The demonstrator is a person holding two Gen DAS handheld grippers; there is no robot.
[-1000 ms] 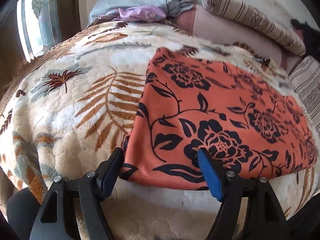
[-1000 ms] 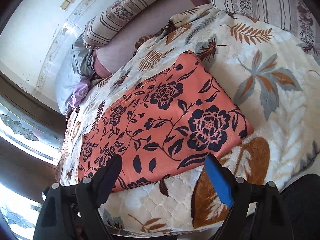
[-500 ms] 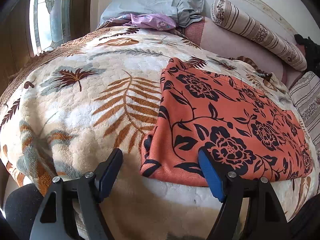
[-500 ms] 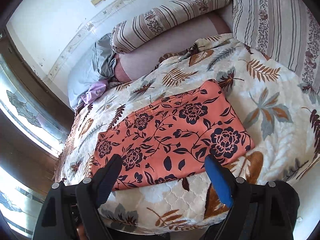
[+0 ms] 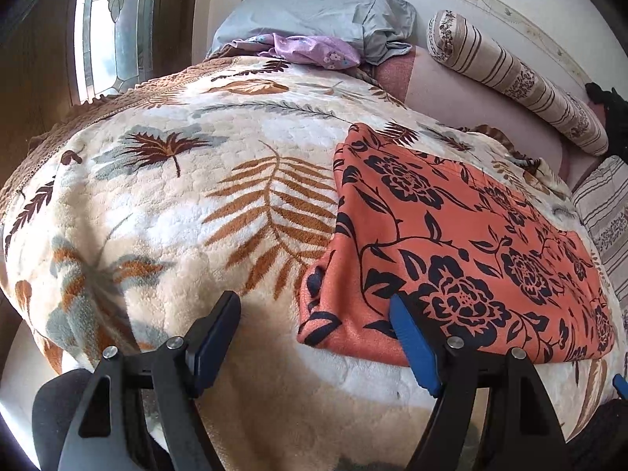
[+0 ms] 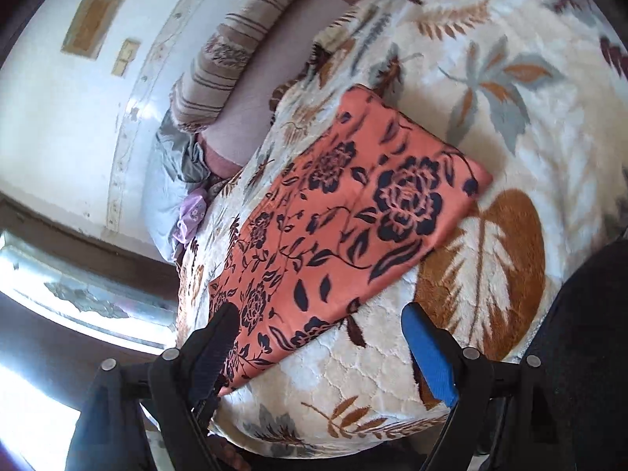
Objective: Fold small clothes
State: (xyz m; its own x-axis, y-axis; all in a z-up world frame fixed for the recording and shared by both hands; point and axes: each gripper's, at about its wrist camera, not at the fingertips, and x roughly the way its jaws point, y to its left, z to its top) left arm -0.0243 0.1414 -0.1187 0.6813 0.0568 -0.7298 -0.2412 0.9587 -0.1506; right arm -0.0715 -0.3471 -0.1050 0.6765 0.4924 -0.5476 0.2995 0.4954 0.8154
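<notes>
Cloth (image 5: 463, 243) in orange with black flowers lies folded flat on the blanket (image 5: 204, 204) that covers the bed, a cream fleece printed with brown and grey leaves. In the left wrist view the cloth fills the right half of the bed, its near left corner just ahead of the left gripper (image 5: 314, 337). That gripper's jaws stand wide apart with nothing between them; the blue pad of the right-hand finger sits over the cloth's near edge, though whether it touches I cannot tell. In the right wrist view the cloth (image 6: 333, 231) runs slantwise from near left to far right, and the right gripper (image 6: 318, 337) hovers at its near edge, jaws wide apart and empty, the dark left finger over the cloth's near corner. At the far end of the bed lie a grey pillow (image 5: 314, 15), a small lilac garment (image 5: 310, 49) in front of it, and a striped bolster (image 5: 514, 78) to the right. A window (image 5: 114, 27) shows at far left.
</notes>
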